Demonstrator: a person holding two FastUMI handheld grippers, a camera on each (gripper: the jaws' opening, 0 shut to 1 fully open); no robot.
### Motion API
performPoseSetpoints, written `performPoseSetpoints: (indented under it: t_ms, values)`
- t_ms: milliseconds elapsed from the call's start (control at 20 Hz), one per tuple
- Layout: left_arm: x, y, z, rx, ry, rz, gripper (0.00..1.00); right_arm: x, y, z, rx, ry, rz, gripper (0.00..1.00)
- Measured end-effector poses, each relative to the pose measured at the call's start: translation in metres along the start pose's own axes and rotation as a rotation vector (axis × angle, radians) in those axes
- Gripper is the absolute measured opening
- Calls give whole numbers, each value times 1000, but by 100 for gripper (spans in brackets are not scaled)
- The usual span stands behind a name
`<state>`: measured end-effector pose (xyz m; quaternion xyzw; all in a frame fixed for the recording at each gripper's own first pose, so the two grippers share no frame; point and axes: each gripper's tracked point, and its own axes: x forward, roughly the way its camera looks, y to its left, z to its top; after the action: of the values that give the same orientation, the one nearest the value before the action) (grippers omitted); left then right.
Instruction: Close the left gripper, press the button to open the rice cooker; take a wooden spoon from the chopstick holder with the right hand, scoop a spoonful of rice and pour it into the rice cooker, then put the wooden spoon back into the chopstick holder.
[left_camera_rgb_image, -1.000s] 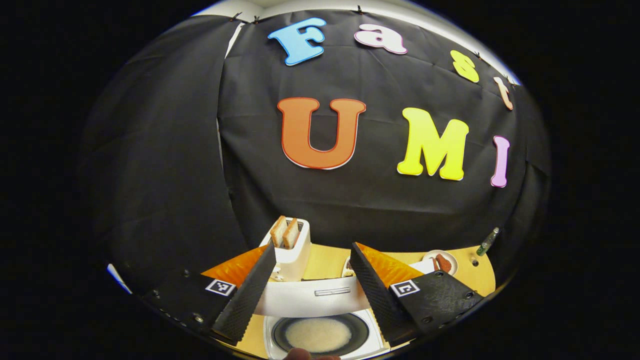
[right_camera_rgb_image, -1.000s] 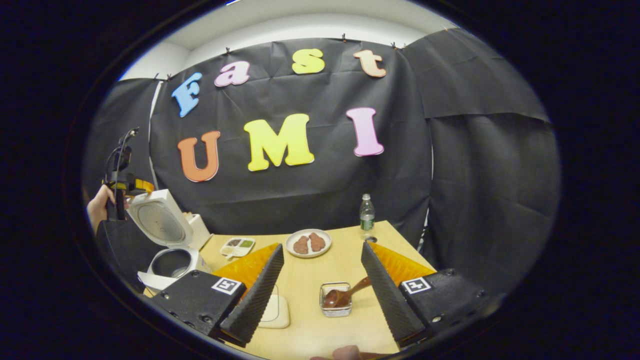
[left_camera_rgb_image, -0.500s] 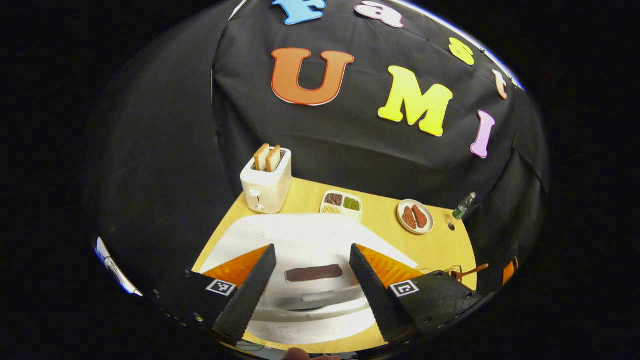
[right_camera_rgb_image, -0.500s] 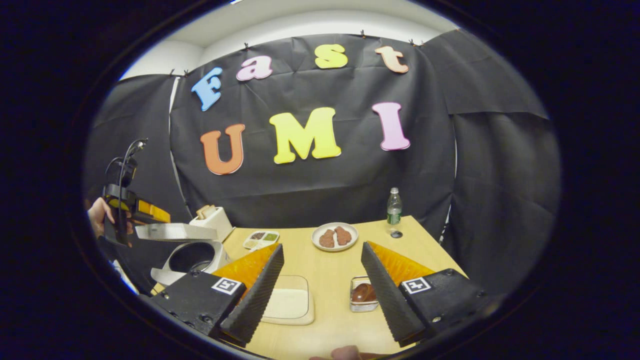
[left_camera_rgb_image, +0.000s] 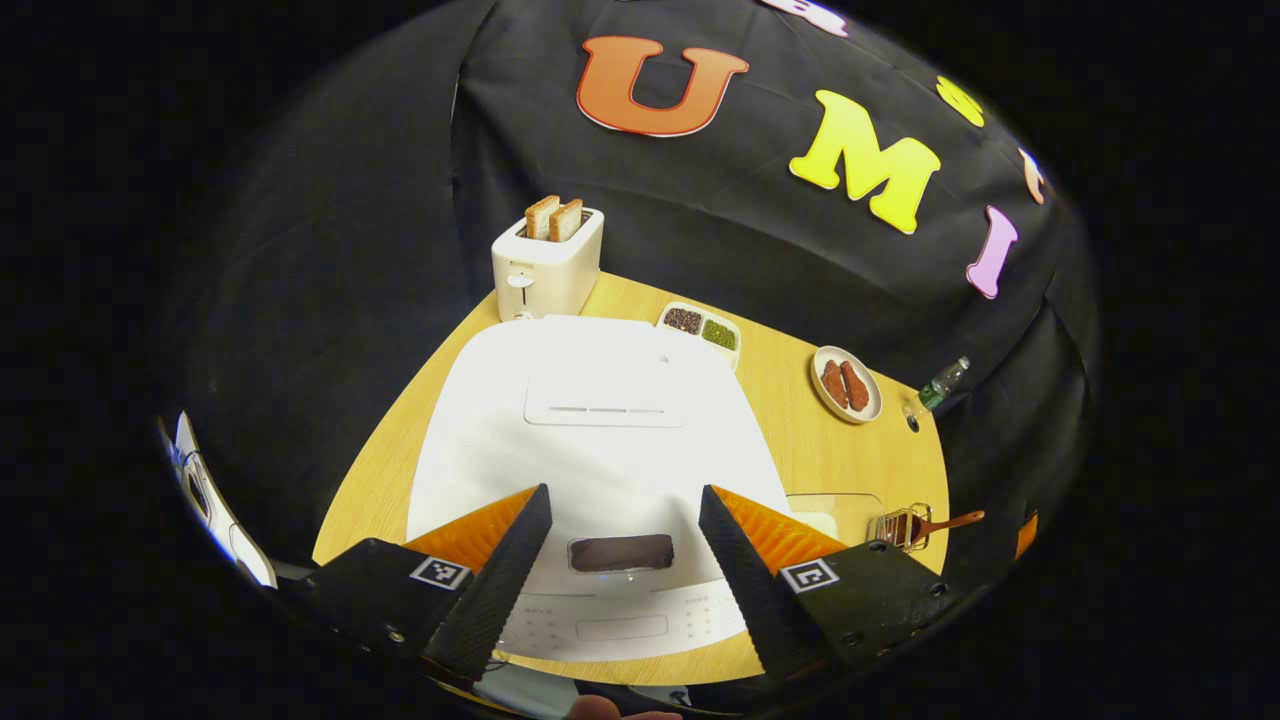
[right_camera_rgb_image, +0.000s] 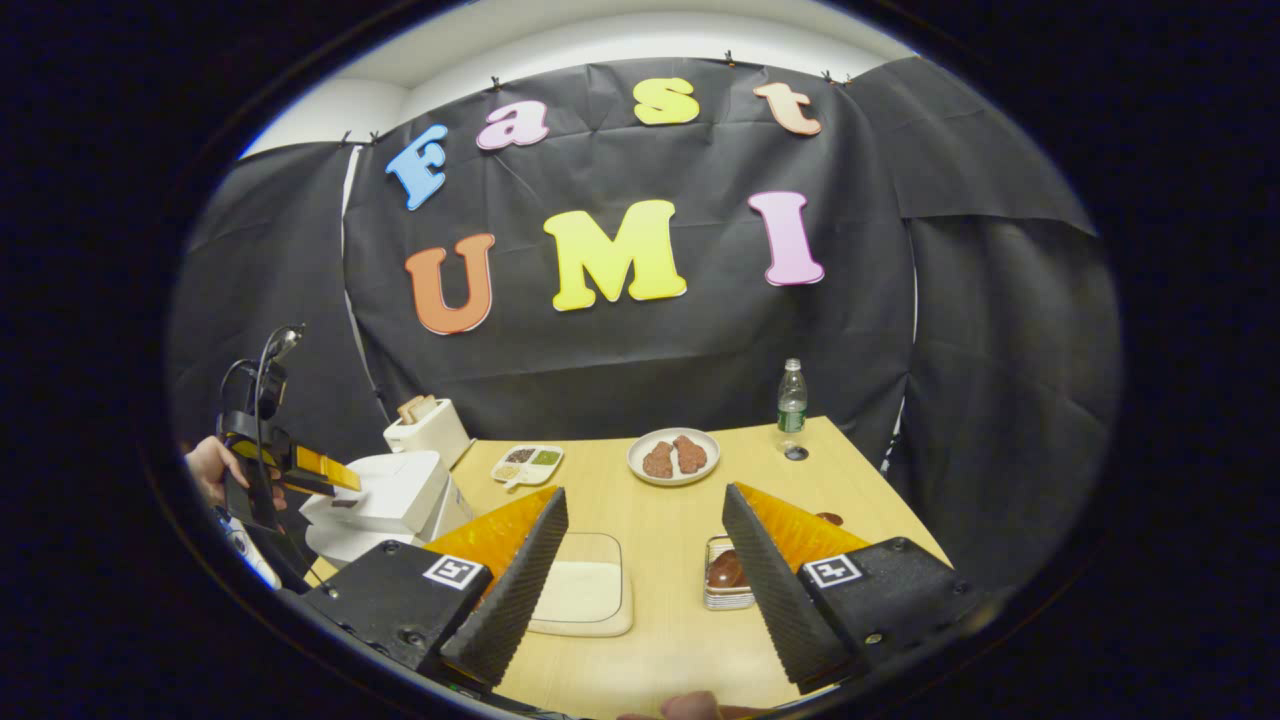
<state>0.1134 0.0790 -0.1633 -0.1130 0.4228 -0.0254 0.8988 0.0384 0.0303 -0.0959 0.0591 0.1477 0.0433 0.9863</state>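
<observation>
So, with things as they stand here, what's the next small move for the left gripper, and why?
Probably lift the left gripper straight up, clear of the rice cooker, and finish. A second ago the lid stood open over rice; now it lies shut beneath the open gripper. The wooden spoon is in the chopstick holder, and the right gripper is open and empty.

Rice cooker (left_camera_rgb_image: 600, 430) lid, open earlier, now down.
</observation>
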Motion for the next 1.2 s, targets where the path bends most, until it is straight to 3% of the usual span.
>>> performPoseSetpoints:
  t_ms: [700, 900, 1200]
  values:
    - [17, 8, -26, 20, 44, 87, 98, 11, 7, -10, 2, 49, 34, 100]
    - [19, 10, -30, 105, -7, 118, 99, 15, 9, -17, 17, 67, 42, 99]
    - [21, 9, -25, 109, -74, 124, 98, 15, 19, -18, 61, 71, 63, 100]
